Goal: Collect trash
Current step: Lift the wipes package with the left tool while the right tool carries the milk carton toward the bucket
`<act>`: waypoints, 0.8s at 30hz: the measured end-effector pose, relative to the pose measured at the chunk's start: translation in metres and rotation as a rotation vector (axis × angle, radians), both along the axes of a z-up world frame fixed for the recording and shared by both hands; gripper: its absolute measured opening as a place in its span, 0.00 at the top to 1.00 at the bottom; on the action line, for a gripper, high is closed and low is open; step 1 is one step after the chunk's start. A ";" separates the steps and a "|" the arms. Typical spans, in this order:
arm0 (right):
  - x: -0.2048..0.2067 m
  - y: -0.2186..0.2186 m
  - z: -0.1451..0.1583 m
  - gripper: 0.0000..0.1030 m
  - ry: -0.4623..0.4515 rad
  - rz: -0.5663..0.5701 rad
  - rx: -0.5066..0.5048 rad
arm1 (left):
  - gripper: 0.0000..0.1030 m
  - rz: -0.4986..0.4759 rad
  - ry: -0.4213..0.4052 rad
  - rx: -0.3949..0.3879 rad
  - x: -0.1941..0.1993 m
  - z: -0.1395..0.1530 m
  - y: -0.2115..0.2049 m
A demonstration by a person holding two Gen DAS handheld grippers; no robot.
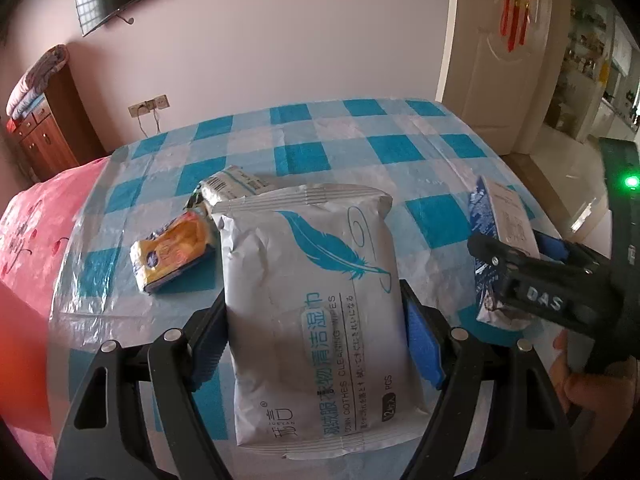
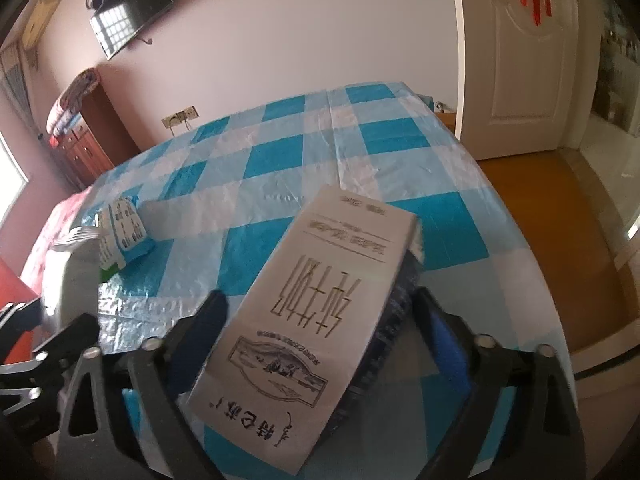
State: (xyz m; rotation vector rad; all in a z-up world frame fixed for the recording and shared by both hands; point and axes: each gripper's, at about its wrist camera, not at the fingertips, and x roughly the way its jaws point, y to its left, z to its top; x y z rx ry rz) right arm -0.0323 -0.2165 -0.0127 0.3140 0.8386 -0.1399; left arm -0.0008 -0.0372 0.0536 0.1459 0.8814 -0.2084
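L gripper [image 1: 316,332] is clamped on a grey wet-wipes pack [image 1: 308,320] w/ a blue feather print, blue pads pressing both long sides, pack lifted above the table [image 1: 360,148], which wears a blue/white check plastic cloth. R gripper [image 2: 320,332] holds a white printed packet [image 2: 316,316] w/ a dark blue side; left finger touches its edge, right pad sits vs the dark side, so it looks gripped, packet tilted up over the near right part of the table. In the L view the R gripper shows at right, packet sticking out of it. Still lying on the cloth: a yellow wrapper [image 1: 172,258] near the left edge, and just beyond it, far side, a small white/green printed pack [image 1: 232,186], half hidden behind the wipes. Both lie well apart from the packet. Pink bedding [image 1: 36,224] left of the table.
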 end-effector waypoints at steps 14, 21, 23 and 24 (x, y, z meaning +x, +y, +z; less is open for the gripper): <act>0.002 0.004 -0.002 0.39 0.013 0.007 -0.061 | 0.25 0.034 -0.020 -0.037 -0.018 -0.002 0.050; -0.007 0.001 0.000 0.39 -0.023 -0.022 0.003 | 0.25 0.040 -0.033 -0.043 -0.028 -0.001 0.068; -0.010 0.002 0.001 0.39 -0.032 -0.032 0.017 | 0.25 0.044 -0.040 -0.039 -0.030 0.000 0.072; -0.011 0.003 0.002 0.39 -0.035 -0.035 0.020 | 0.25 0.048 -0.046 -0.037 -0.032 0.000 0.074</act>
